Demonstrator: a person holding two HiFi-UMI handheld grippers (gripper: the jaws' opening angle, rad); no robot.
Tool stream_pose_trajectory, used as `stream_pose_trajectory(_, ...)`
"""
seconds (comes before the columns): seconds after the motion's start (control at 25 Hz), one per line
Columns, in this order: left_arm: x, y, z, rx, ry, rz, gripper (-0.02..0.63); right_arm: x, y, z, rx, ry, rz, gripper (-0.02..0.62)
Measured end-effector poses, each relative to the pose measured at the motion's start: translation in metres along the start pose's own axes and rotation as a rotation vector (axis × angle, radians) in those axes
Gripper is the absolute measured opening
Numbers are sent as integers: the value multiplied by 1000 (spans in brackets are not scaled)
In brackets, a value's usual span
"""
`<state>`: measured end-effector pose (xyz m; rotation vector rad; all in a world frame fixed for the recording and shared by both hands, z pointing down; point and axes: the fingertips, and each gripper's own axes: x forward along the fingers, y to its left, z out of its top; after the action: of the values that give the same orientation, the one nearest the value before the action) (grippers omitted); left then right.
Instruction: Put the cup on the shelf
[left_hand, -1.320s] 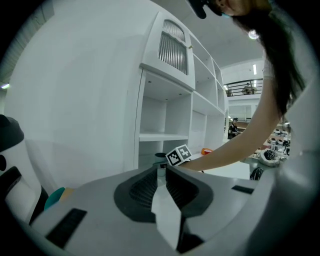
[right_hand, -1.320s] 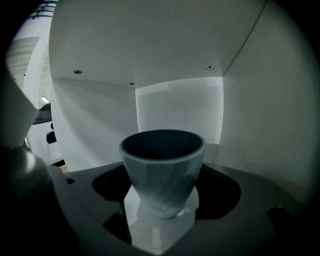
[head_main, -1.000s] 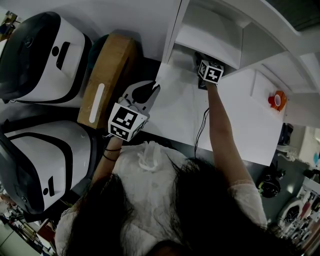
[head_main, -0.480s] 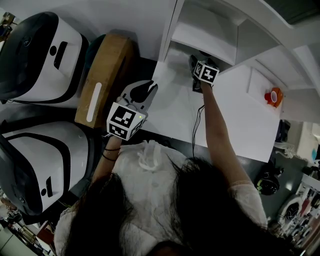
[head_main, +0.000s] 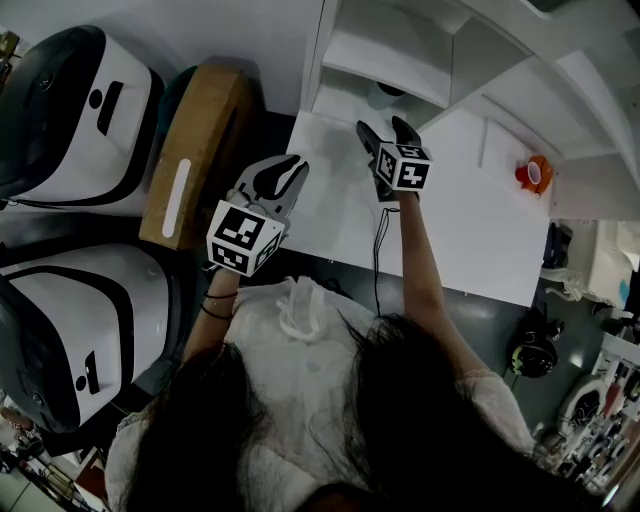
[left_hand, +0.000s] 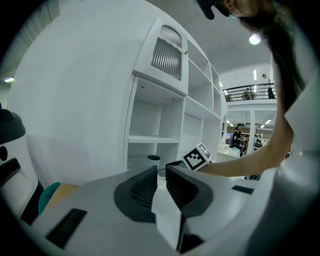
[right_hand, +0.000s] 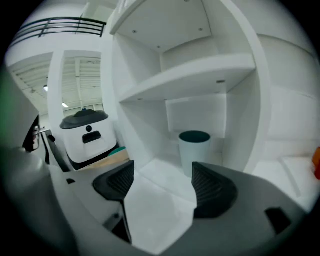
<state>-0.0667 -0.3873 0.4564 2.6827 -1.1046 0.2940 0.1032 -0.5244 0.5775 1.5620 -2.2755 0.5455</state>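
The cup (right_hand: 195, 151) is white with a dark teal inside and stands upright on the floor of the shelf's (right_hand: 190, 75) lowest compartment. From above only its dark mouth shows, as the cup (head_main: 388, 91). My right gripper (head_main: 385, 133) hangs just outside that compartment, open and empty, a short way from the cup; the right gripper (right_hand: 162, 172) points straight at it. My left gripper (head_main: 281, 177) hovers over the table's left edge, shut on nothing. Past the left gripper (left_hand: 161, 172) I see the cup (left_hand: 153, 161) and the right gripper's marker cube (left_hand: 197, 157).
The shelf unit (head_main: 385, 50) stands at the back of a white table (head_main: 470, 230). An orange object (head_main: 533, 172) lies at the table's far right. A brown box (head_main: 195, 155) and two white machines (head_main: 70, 110) (head_main: 80, 330) stand to the left. A cable (head_main: 378, 262) trails off the front edge.
My right gripper has drawn back out of the shelf compartment towards the person, now open, with the cup left standing inside. The left gripper has hardly moved.
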Motion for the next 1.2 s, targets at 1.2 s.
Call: stream_pose_trajectory(1.2,-58,-204,-25,-7,-16,-36,63,-325,103,-50,6,-244,181,199)
